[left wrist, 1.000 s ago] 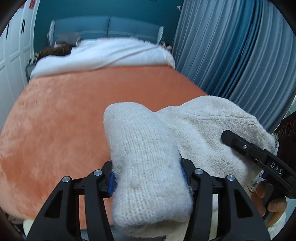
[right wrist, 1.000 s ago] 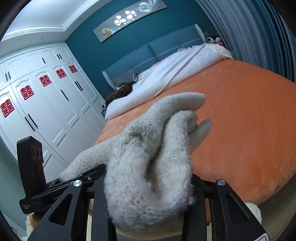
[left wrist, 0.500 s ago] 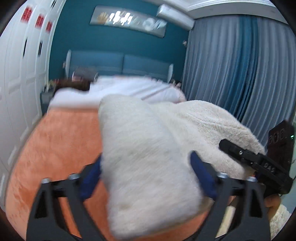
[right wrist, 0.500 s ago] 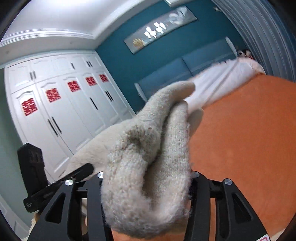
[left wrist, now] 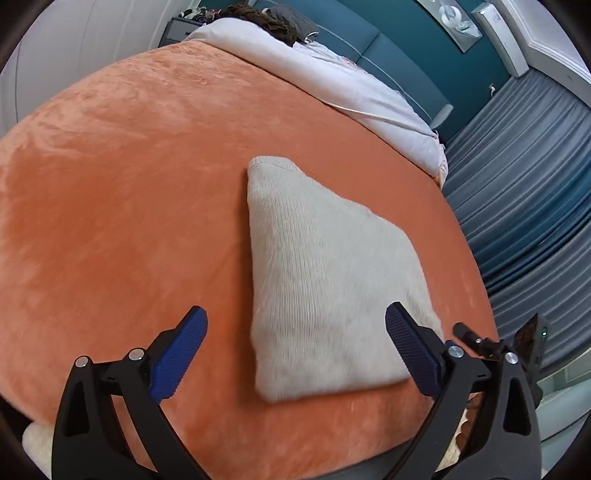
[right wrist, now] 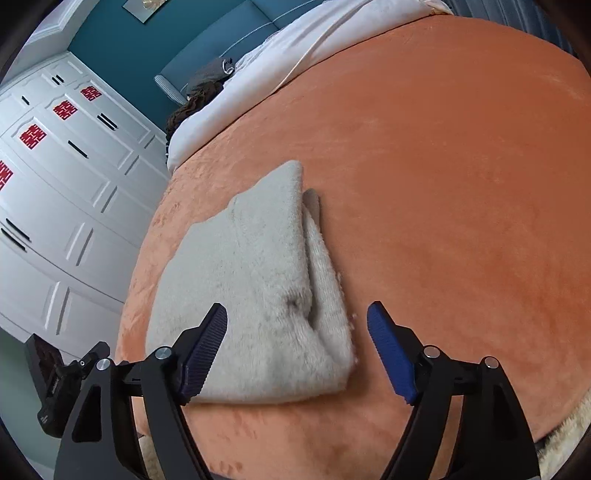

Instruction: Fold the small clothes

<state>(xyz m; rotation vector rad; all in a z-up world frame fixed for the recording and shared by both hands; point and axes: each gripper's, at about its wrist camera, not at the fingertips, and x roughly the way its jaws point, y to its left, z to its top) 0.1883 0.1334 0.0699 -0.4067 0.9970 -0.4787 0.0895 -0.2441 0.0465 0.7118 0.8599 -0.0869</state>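
A folded cream knitted garment lies flat on the orange bedspread. It also shows in the right wrist view, with a folded layer sticking out along its right side. My left gripper is open and empty, its blue pads just above the garment's near edge. My right gripper is open and empty over the garment's near right corner. The right gripper's body shows at the left wrist view's right edge, and the left gripper's body at the right wrist view's lower left.
A white duvet with dark clothes lies at the head of the bed. Grey-blue curtains hang to the right. White wardrobes stand to the left. A fluffy cream item shows below the bed's near edge.
Both grippers held the garment up, shut on it. Now it lies folded on the bed, and both grippers have opened and let go.
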